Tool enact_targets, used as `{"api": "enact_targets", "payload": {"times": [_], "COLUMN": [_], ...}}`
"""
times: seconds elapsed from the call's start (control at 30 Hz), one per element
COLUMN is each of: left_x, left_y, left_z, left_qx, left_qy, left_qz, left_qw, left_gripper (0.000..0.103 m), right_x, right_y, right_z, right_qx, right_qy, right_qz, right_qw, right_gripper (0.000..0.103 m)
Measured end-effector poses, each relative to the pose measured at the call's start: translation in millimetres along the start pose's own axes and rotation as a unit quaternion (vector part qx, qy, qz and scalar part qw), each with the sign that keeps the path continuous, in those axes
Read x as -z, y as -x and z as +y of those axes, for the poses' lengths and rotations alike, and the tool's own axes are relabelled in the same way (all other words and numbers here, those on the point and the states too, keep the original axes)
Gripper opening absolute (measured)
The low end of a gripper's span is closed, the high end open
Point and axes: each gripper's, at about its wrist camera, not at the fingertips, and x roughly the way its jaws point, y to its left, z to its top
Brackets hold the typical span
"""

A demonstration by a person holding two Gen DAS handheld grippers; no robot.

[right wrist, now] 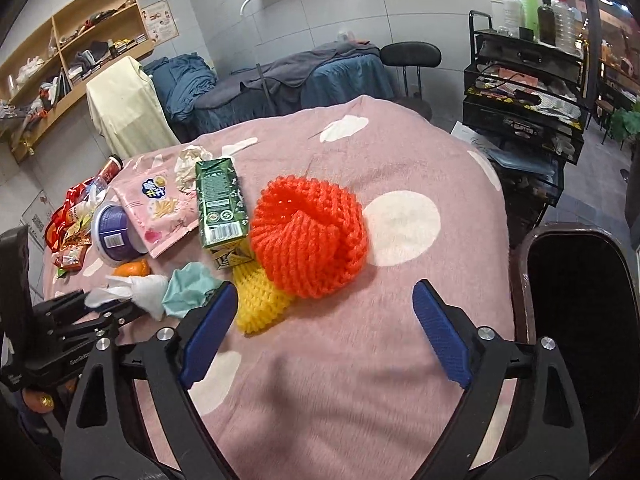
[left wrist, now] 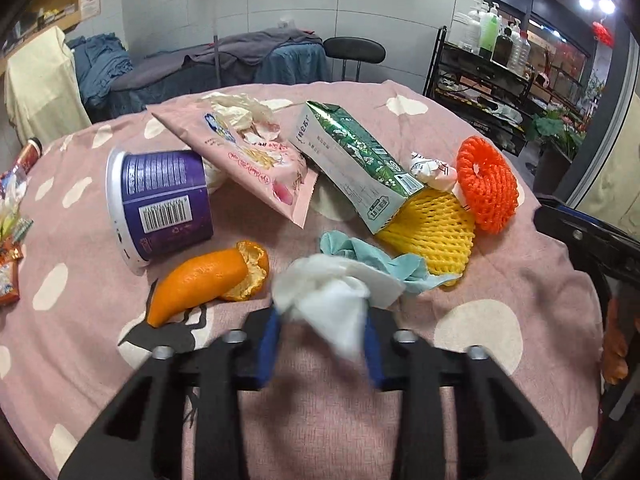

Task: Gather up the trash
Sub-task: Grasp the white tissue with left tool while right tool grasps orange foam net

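1. Blue pads of the left gripper [left wrist: 322, 320] pinch a crumpled white tissue [left wrist: 332, 300], which hangs between them just above the pink spotted cloth [left wrist: 520, 280].
2. Right behind the white tissue lies a crumpled light blue paper [left wrist: 360, 254], touching it.
3. An orange peel [left wrist: 208, 280] lies just left of the white tissue on the cloth.
4. Behind the peel, a purple cup [left wrist: 164, 204] lies on its side. It shows a white barcode label; the small print is too tiny to read.
5. A pink snack bag [left wrist: 256, 160] leans on the cup. Its writing is too small to make out.
6. A green milk carton [left wrist: 356, 160] lies behind the white tissue, with "3.8" near its lower corner.
7. The carton rests on a yellow foam net [left wrist: 432, 232], and an orange foam net [left wrist: 486, 188] sits just right of the carton.
8. The right gripper [right wrist: 324, 320] hangs low over the cloth, pointing at the orange foam net, with its blue fingers [right wrist: 440, 336] spread wide and nothing between them.
9. A dark bin [right wrist: 580, 320] stands to the right of the right gripper, at the cloth's edge.
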Motion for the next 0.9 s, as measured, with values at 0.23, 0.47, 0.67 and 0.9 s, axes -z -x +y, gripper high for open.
{"api": "enact_targets", "payload": {"times": [0.23, 0.47, 0.67, 0.9], "left_x": [10.6, 16.1, 18.7, 22.2], "left_y": [26.3, 43.8, 52.2, 63.1], "left_z": [10.1, 4.8, -9.3, -33.3], "left_qx": [0.027, 0.035, 0.054, 0.071], "left_qy": [0.033, 0.045, 0.048, 0.031], "left_qz": [-0.028, -0.048, -0.059, -0.072], "left_qw": [0.9987, 0.9972, 0.9956, 0.9944], "left_gripper": [0.02, 0.02, 0.02, 0.02], "right_x": [-19.6, -15.0, -3.8, 12.4], "right_y": [-42.4, -19.9, 16.8, 49.3], "right_z": [-4.3, 6.5, 14.5, 0.1], "right_qx": [-0.015, -0.017, 0.004, 0.005], "right_qy": [-0.012, 0.013, 0.04, 0.022], "right_qz": [0.048, -0.01, -0.072, -0.095], "right_qw": [0.999, 1.0, 0.997, 0.995], "right_gripper": [0.047, 0.021, 0.021, 0.021]}}
